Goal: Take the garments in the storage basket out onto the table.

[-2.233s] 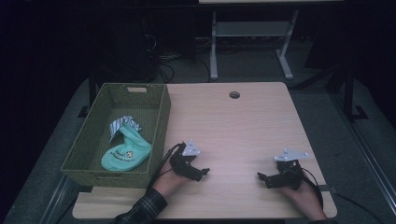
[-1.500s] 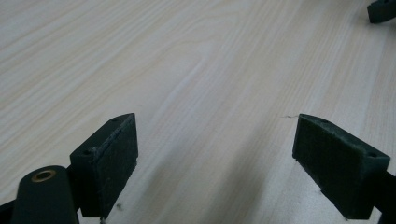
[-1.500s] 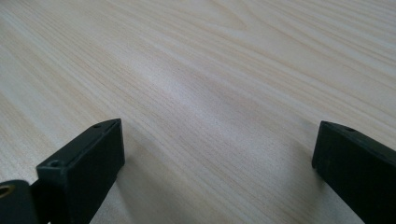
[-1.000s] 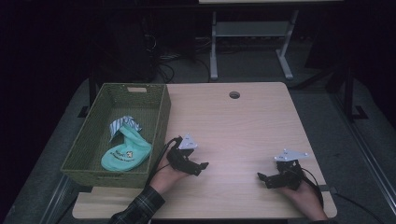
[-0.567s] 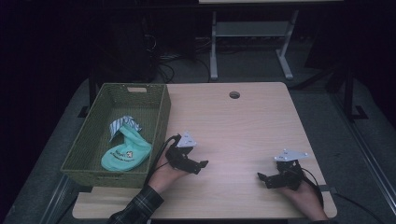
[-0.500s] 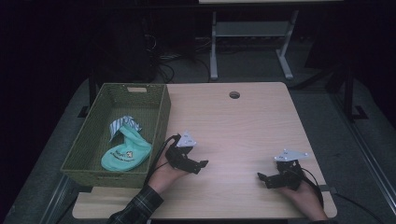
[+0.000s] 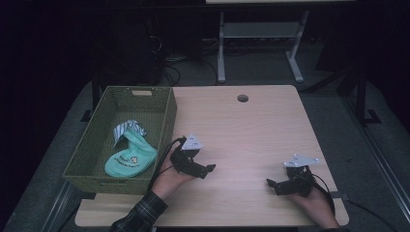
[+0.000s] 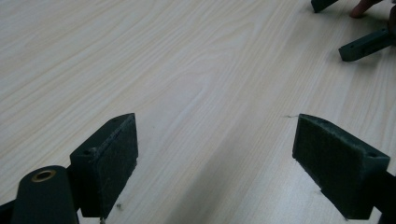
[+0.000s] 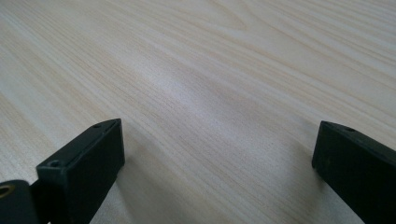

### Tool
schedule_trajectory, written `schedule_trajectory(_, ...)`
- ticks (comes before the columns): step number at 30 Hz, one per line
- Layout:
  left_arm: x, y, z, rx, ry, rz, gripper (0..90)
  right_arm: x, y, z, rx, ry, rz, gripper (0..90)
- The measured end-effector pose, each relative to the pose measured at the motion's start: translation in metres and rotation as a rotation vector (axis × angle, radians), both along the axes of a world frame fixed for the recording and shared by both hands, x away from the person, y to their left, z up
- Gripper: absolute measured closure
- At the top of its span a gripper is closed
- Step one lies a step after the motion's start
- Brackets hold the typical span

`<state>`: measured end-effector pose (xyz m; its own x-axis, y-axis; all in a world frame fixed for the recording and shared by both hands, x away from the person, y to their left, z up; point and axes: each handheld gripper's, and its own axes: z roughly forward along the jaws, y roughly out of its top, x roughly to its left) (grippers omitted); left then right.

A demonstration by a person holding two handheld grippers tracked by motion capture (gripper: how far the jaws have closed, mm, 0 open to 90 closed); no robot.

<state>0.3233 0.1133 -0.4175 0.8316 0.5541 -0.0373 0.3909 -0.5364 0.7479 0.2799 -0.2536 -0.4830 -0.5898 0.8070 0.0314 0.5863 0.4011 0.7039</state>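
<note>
Both grippers rest low on the pale wood-grain table (image 7: 251,135), each in one of the person's hands. The left gripper (image 7: 209,168) sits just beside the green woven basket (image 7: 167,116) at the table's left edge, its black jaws spread wide over bare wood, pinching nothing. The right gripper (image 7: 270,183) lies near the front right corner, well apart from the left one, its jaws likewise spread with only tabletop between them. Inside the basket lies a mint-green sock (image 7: 131,158) with a small printed logo, touching a striped white-and-blue cloth (image 7: 126,128) behind it. Neither gripper touches the basket's contents.
</note>
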Motion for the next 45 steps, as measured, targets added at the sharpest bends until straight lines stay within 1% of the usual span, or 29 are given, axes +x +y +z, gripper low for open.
schedule_trajectory(1, 0.0, 0.0, 0.001, -0.006, 0.0, 0.002, 13.6, 0.0, 0.0, 0.0, 0.0, 0.0, 0.0, 2.1)
schedule_trajectory(7, 0.0, 0.0, 0.005, -0.013, 0.0, -0.002, 13.7, 0.0, 0.0, 0.0, 0.0, 0.0, 0.0, 2.1)
schedule_trajectory(8, 0.0, 0.0, 0.006, -0.008, -0.002, -0.007, 13.6, 0.0, 0.0, 0.0, 0.0, 0.0, 0.0, 2.1)
schedule_trajectory(11, 0.0, 0.001, 0.01, -0.017, -0.007, -0.011, 13.6, 0.0, 0.0, 0.0, 0.0, 0.0, 0.0, 2.1)
schedule_trajectory(15, 0.001, 0.001, 0.013, -0.026, -0.006, -0.009, 13.7, 0.0, 0.0, 0.0, 0.0, 0.0, 0.0, 2.1)
schedule_trajectory(17, 0.001, 0.002, 0.015, -0.025, -0.007, -0.016, 13.7, 0.0, 0.0, 0.0, 0.0, 0.0, 0.0, 2.2)
schedule_trajectory(18, 0.0, 0.002, 0.017, -0.033, -0.01, -0.017, 13.8, 0.0, 0.0, 0.0, 0.0, 0.0, 0.0, 2.1)
schedule_trajectory(20, 0.001, 0.002, 0.019, -0.03, -0.012, -0.025, 13.8, 0.0, 0.0, 0.0, 0.0, 0.0, 0.0, 2.1)
schedule_trajectory(21, 0.001, 0.002, 0.022, -0.041, -0.019, -0.03, 13.8, 0.0, 0.0, 0.0, 0.0, 0.0, 0.0, 2.1)
schedule_trajectory(23, 0.001, 0.003, 0.024, -0.039, -0.023, -0.035, 13.8, 0.0, 0.0, 0.0, 0.0, 0.001, -0.001, 2.1)
schedule_trajectory(24, 0.002, 0.003, 0.028, -0.04, -0.031, -0.044, 13.8, 0.0, 0.0, 0.0, 0.0, -0.001, 0.001, 2.1)
schedule_trajectory(25, 0.002, 0.003, 0.029, -0.054, -0.034, -0.045, 13.8, 0.0, 0.0, 0.0, 0.0, 0.0, 0.0, 2.1)
schedule_trajectory(28, 0.005, 0.003, 0.031, -0.061, -0.023, -0.062, 14.0, 0.0, 0.0, 0.0, 0.0, -0.001, 0.0, 2.1)
schedule_trajectory(32, 0.007, 0.003, 0.03, -0.055, -0.016, -0.073, 14.0, 0.0, 0.0, 0.0, 0.0, -0.001, 0.0, 2.1)
schedule_trajectory(34, 0.008, 0.003, 0.031, -0.063, -0.008, -0.081, 14.0, 0.0, 0.0, 0.0, 0.0, -0.001, 0.0, 2.1)
schedule_trajectory(35, 0.009, 0.003, 0.032, -0.064, -0.011, -0.082, 14.0, 0.0, 0.0, 0.0, 0.0, 0.0, 0.0, 2.1)
schedule_trajectory(36, 0.011, 0.003, 0.033, -0.072, -0.007, -0.094, 14.0, 0.0, 0.0, 0.0, 0.0, -0.001, -0.001, 2.1)
schedule_trajectory(37, 0.011, 0.003, 0.034, -0.068, -0.011, -0.098, 14.0, 0.0, 0.0, 0.0, 0.0, 0.0, -0.001, 2.1)
schedule_trajectory(39, 0.012, 0.004, 0.035, -0.065, -0.007, -0.112, 14.0, 0.0, 0.0, 0.0, 0.001, 0.001, -0.001, 2.1)
schedule_trajectory(45, 0.014, 0.008, 0.039, -0.068, -0.009, -0.111, 14.0, 0.0, 0.0, 0.0, 0.0, 0.0, -0.001, 2.1)
